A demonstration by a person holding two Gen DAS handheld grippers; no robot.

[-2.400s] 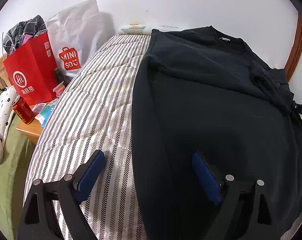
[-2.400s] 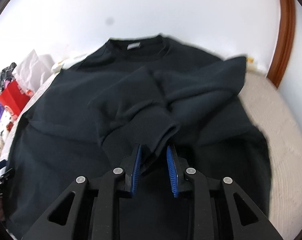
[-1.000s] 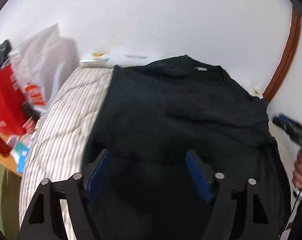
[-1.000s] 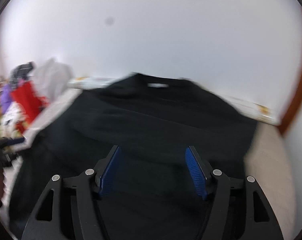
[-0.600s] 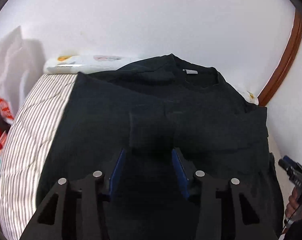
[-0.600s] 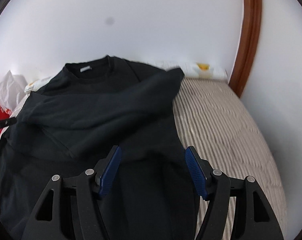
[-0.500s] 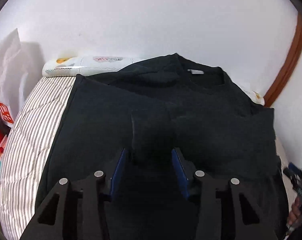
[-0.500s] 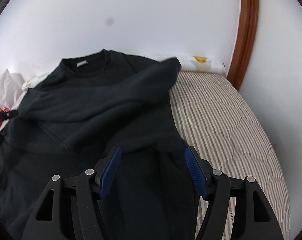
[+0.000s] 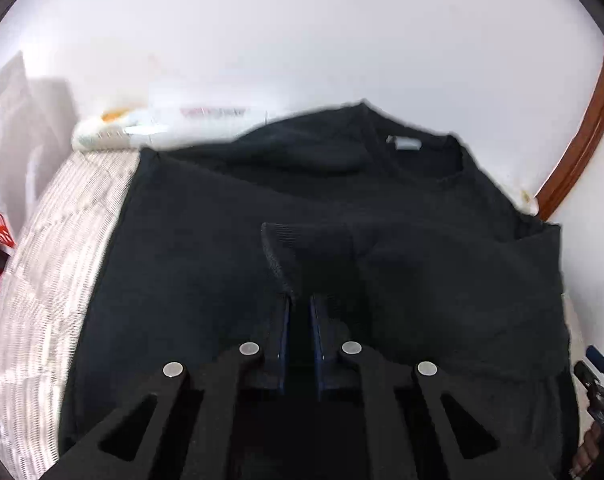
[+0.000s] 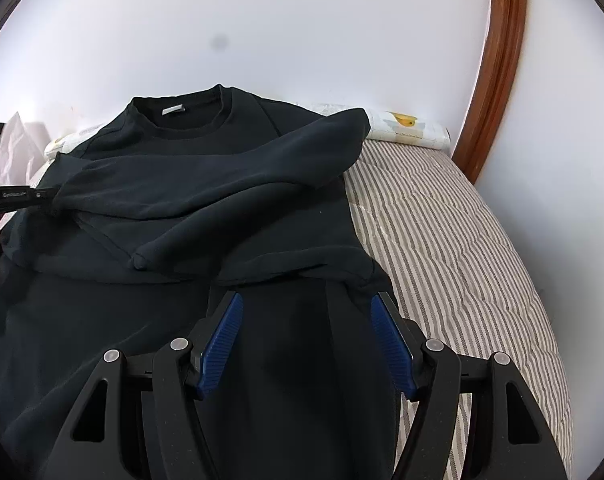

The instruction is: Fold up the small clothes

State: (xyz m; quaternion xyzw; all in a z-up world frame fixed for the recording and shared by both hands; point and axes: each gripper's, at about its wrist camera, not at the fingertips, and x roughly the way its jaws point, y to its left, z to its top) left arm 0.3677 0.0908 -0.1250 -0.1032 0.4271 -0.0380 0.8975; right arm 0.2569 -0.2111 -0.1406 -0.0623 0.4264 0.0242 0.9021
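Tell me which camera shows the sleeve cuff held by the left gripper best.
The left wrist view: the ribbed cuff fills the centre, pinched in the left gripper. The right wrist view shows it only small and partly hidden at the far left edge.

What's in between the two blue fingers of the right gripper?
In the right wrist view, only the black sweatshirt lies between the open right gripper fingers; its dark body fabric fills the gap, and nothing is pinched.

Sweatshirt [image 10: 285, 360] on bed [image 10: 462, 240] — pillow [image 10: 406, 130] behind
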